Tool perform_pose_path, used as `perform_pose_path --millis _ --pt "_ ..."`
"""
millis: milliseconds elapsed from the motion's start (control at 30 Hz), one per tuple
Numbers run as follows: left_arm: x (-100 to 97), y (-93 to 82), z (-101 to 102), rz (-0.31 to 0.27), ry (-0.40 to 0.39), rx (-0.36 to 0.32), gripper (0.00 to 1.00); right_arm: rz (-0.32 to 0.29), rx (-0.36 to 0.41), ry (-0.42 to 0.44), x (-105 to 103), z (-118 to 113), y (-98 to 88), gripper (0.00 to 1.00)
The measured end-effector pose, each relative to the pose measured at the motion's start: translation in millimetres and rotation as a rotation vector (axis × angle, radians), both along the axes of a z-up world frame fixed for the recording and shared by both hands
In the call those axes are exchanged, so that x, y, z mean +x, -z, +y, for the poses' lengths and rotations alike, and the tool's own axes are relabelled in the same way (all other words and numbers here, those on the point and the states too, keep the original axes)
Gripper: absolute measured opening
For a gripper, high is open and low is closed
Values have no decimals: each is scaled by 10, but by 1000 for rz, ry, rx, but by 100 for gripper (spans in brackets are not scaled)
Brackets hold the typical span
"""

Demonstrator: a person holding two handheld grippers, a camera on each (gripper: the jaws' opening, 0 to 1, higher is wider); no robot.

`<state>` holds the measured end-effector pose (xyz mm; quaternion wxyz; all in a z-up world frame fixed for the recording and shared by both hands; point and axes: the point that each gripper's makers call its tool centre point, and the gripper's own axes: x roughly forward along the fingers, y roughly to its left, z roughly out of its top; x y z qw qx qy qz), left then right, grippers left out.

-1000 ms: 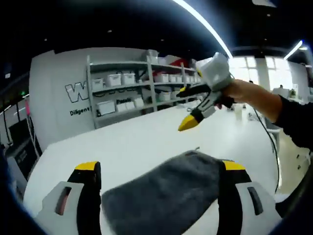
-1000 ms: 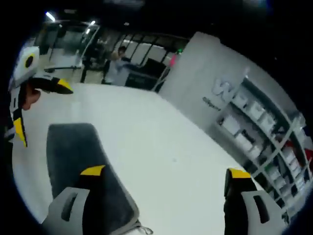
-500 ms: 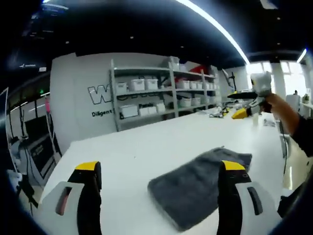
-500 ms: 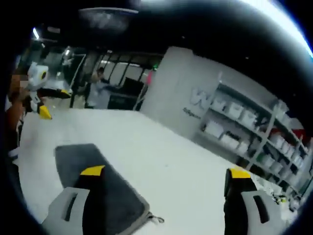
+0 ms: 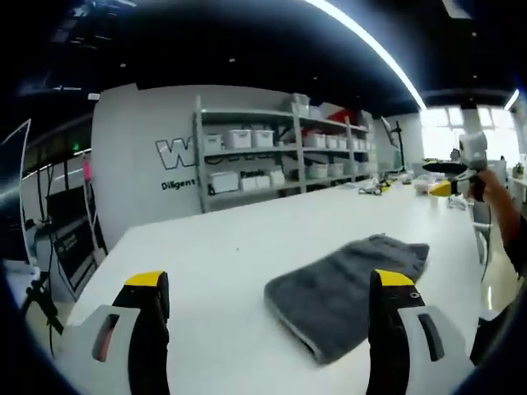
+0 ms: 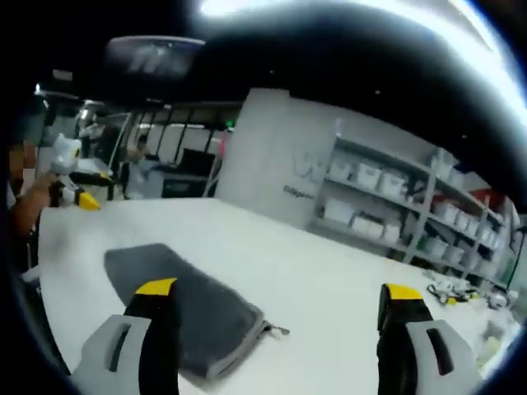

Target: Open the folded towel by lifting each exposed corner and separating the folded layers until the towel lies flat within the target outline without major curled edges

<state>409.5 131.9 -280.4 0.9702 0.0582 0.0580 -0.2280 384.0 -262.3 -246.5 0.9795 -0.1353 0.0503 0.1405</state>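
- A dark grey towel (image 5: 350,284) lies folded on a white surface (image 5: 222,271). In the left gripper view it sits ahead of the jaws and toward the right-hand one, which covers part of its near edge.
- In the right gripper view the same towel (image 6: 185,296) lies ahead of the left-hand jaw, which overlaps its near part. A small loop or tag sticks out from its near right corner.
- The towel is a thick, flat, roughly rectangular stack; its folded edges look neat.
- The left gripper (image 5: 268,329) hangs above the surface with its yellow-tipped jaws spread wide, holding nothing and clear of the towel.
- The right gripper (image 6: 280,337) is also held over the surface, jaws spread wide and gripping nothing.
- In the left gripper view the right gripper (image 5: 457,169) shows far off to the right, raised well above the surface in a hand (image 5: 494,185) with a dark sleeve.
- In the right gripper view the left gripper (image 6: 74,177) shows far to the left, raised in a hand (image 6: 29,206) beyond the towel.
- Bare white surface surrounds the towel on every visible side.
- Beyond the far edge stands a shelf rack (image 5: 280,152) with white bins, against a grey wall.
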Motion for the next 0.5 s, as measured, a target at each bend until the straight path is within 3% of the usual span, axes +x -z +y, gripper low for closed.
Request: perform_pose_path --millis 133,300,500 --pt "1 39 38 1 -16 -8 99 21 21 1 -44 -41 121 100" --pt "34 309 23 43 -25 79 99 45 21 -5 -50 -12 240 100" --pt "46 312 14 62 2 24 97 46 39 16 -20 -48 312 100"
